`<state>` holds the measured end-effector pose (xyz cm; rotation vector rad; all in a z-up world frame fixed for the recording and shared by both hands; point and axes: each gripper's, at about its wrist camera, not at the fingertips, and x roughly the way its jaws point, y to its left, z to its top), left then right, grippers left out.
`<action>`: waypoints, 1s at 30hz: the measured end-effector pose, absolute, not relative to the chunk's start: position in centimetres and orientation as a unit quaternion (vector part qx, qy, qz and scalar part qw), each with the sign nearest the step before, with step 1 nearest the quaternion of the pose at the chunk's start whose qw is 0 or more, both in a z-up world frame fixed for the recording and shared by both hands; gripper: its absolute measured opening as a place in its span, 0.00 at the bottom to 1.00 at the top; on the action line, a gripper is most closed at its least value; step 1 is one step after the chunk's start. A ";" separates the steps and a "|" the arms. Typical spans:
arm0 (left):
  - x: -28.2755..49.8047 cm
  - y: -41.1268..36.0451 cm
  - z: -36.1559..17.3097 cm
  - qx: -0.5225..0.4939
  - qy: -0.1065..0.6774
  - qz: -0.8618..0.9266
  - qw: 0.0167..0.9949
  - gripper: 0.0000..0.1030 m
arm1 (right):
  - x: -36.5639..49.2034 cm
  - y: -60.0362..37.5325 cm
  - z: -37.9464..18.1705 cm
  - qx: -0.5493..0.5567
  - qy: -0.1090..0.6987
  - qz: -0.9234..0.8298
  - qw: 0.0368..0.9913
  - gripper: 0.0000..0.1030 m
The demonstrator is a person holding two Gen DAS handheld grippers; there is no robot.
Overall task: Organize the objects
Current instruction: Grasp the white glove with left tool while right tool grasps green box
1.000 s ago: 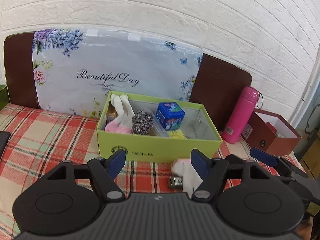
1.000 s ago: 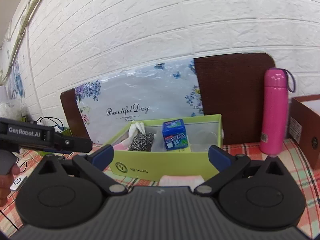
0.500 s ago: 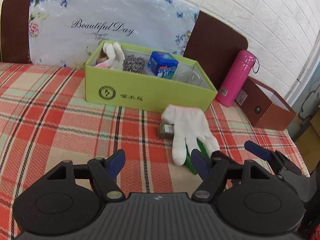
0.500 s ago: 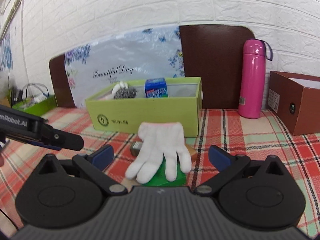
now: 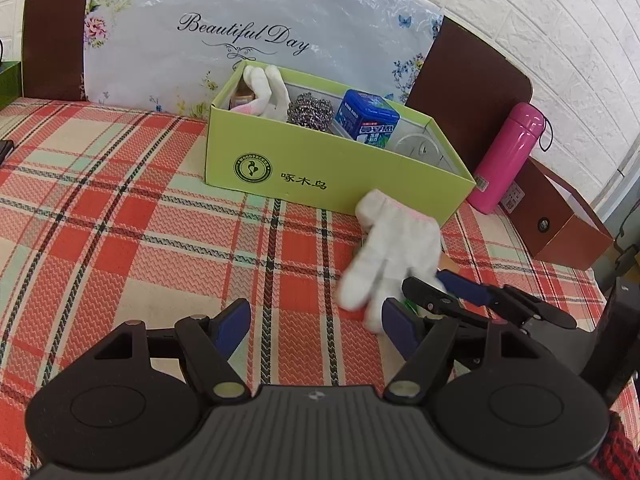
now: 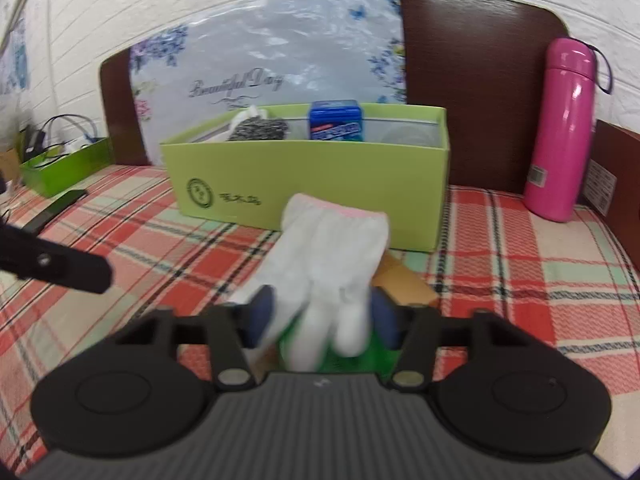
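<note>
White knit glove with pink cuff lies on the red plaid surface, just in front of the lime-green open cardboard box, draped over a green flat item. Right hand-held gripper: jaws closing, the glove's finger end between the blue pads; firm contact unclear, frame blurred. Left hand-held gripper: jaws wide, nothing between them, over bare cloth left of the glove. Pink cylindrical flask stands upright right of the box.
</note>
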<state>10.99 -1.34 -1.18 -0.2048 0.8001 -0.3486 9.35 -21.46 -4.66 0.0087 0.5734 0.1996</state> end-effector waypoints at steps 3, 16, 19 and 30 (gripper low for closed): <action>11.2 -1.8 -1.3 -0.097 0.390 -0.174 0.899 0.73 | 8.6 -20.4 -4.8 -0.012 0.283 0.120 0.952 0.18; 14.9 -6.8 -4.9 -0.057 0.423 -0.204 0.881 0.73 | 3.2 -18.0 -4.8 0.011 0.285 0.201 0.937 0.21; 16.0 -8.0 -5.5 -0.044 0.409 -0.203 0.889 0.76 | 2.5 -20.1 -4.2 0.023 0.278 0.157 0.947 0.59; 15.0 -6.4 -5.3 -0.041 0.416 -0.243 0.875 0.09 | 4.6 -22.9 -4.6 0.023 0.293 0.110 0.950 0.82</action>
